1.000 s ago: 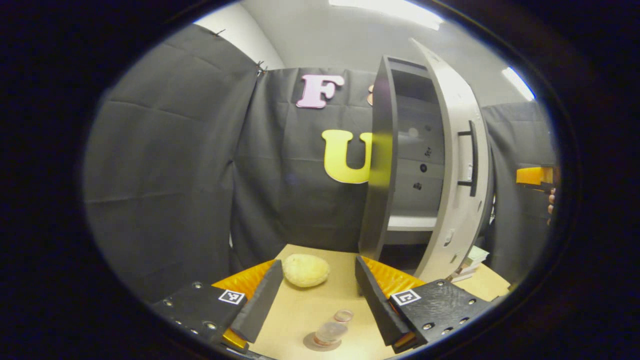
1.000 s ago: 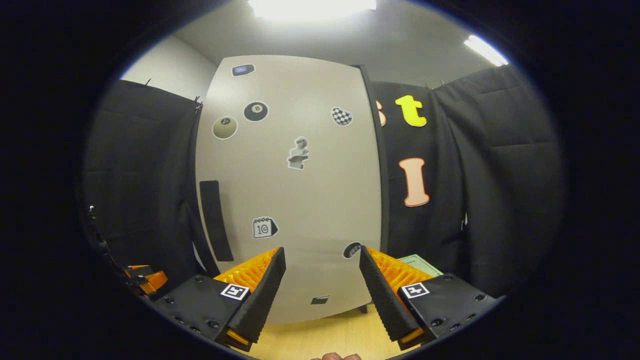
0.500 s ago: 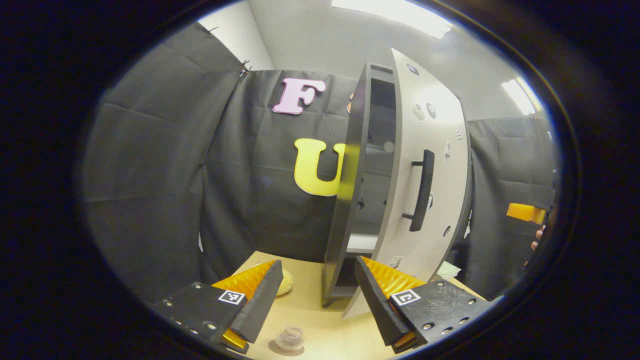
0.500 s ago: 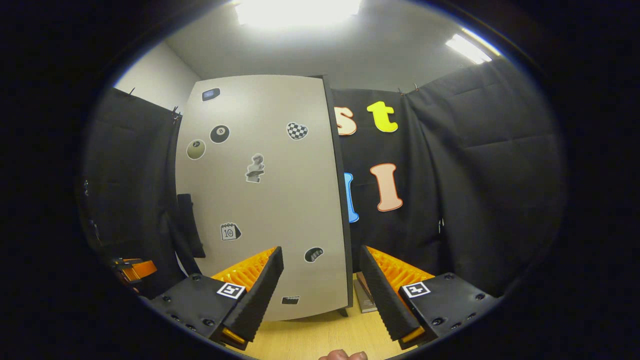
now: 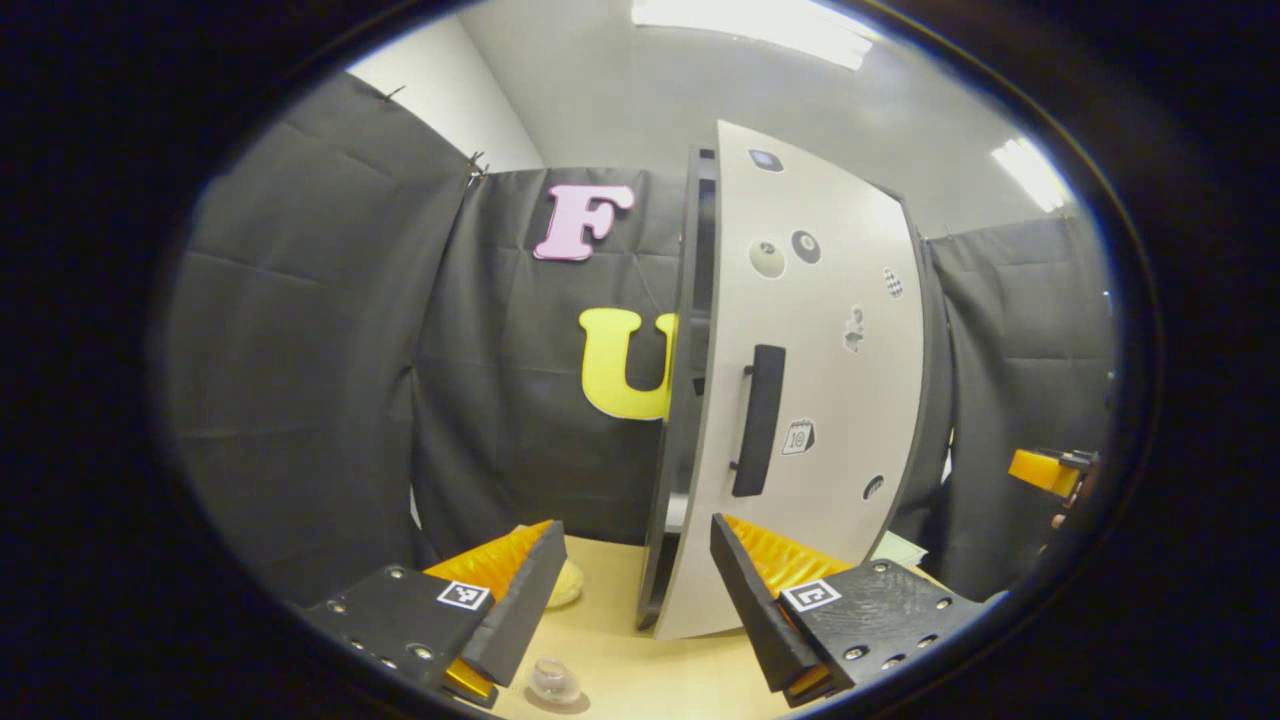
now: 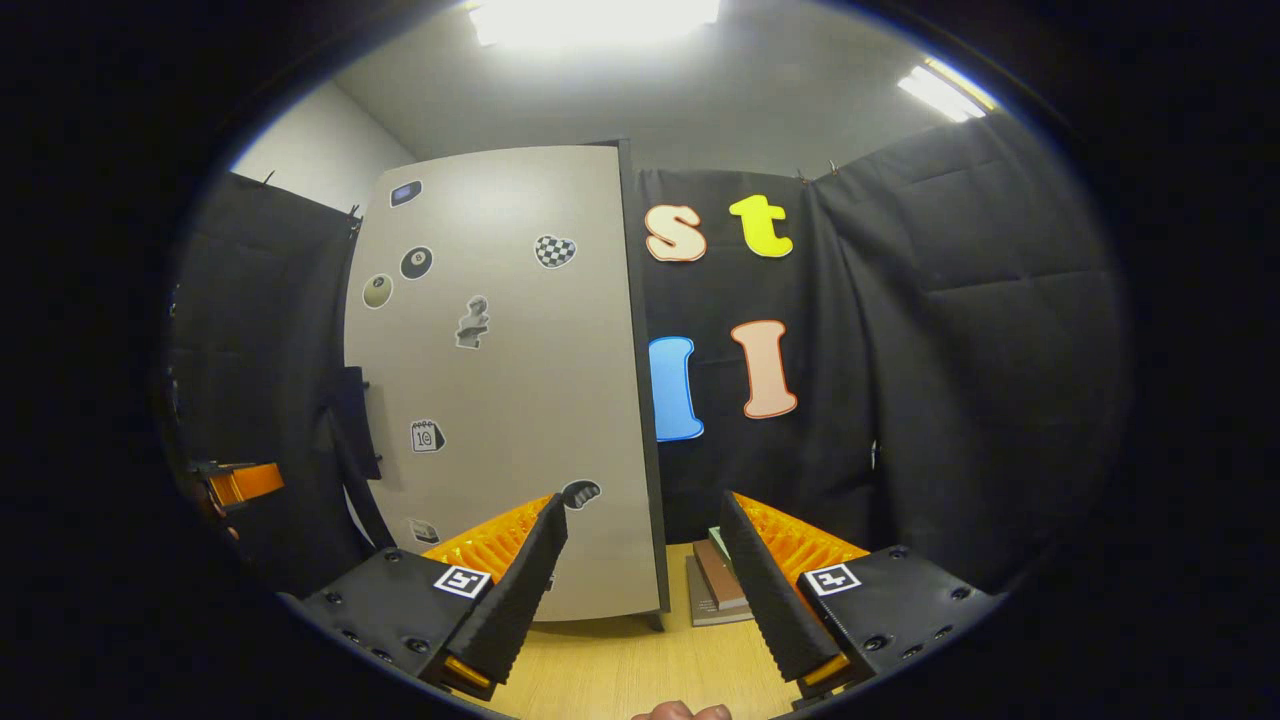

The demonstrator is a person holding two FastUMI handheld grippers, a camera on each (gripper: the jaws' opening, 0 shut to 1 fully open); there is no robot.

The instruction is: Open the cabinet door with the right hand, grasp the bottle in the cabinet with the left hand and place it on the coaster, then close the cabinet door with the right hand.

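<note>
While both hand-held grippers, left point(image 5: 630, 585) & right point(image 6: 645, 580), hover wide-open, cabinet door point(image 5: 810, 400) looks nearly closed.

Black cloth walls point(image 6: 950, 330), ceiling light point(image 6: 595, 15)

Both views face the cabinet door point(image 5: 810, 400) point(image 6: 500, 380) closely from opposite sides

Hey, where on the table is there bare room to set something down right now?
Bare tabletop lies between the right gripper and the cabinet door. It is tighter by the books beside the cabinet, and by the bottle and pale round object near the left gripper.
</note>
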